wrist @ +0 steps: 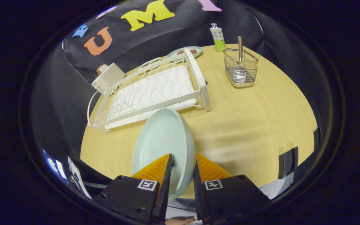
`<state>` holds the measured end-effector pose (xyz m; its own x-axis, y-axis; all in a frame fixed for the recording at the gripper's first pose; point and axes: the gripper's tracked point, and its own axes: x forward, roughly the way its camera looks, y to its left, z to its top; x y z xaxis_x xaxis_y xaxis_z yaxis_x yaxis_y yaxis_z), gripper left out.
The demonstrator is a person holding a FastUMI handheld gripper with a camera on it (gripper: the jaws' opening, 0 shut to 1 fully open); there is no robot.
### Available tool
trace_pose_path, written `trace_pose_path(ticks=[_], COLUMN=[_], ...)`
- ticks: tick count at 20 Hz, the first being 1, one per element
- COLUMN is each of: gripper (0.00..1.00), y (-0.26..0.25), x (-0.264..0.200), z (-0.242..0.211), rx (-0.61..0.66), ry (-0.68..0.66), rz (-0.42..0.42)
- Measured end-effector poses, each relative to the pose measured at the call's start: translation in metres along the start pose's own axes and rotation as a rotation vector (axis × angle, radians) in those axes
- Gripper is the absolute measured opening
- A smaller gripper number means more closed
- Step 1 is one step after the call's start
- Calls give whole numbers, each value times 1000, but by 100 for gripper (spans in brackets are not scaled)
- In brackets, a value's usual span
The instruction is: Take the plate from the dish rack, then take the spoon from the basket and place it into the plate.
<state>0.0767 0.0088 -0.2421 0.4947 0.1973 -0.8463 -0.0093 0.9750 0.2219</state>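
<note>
A pale green plate (162, 140) stands on edge between my fingers, its rim pinched by my gripper (183, 165), which is shut on it. The plate hangs above the wooden table (255, 125), just in front of the white dish rack (155, 90). The rack's wire bed holds nothing. Beyond the fingers to the right, a wire basket (241, 68) stands on the table with a spoon (239, 62) upright in it, bowl down and brown handle sticking up.
A green and white tube (218, 37) stands behind the basket. A second small plate (185, 52) with something brown on it lies behind the rack. A white box-like object (108, 78) sits at the rack's far left corner. The table's round edge curves close on the right.
</note>
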Motion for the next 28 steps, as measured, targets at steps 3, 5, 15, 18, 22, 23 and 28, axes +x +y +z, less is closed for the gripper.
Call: trace_pose_path(ticks=[3,5,15,18,22,23,28], gripper=[44,47,85,91,94,94,96], y=[-4,-11,-38,-46,-71,-75,-109], x=[0,0,-23,-33,-46,-48,-60], z=[-2,-2,38,54,89,99,159], rx=[-23,-35,-83,-55,-87,-88,-126], ry=[-18,-33,-243,-292,-406,-437,-614], rz=[-23,-59,-114,-111,-159,-158,-207])
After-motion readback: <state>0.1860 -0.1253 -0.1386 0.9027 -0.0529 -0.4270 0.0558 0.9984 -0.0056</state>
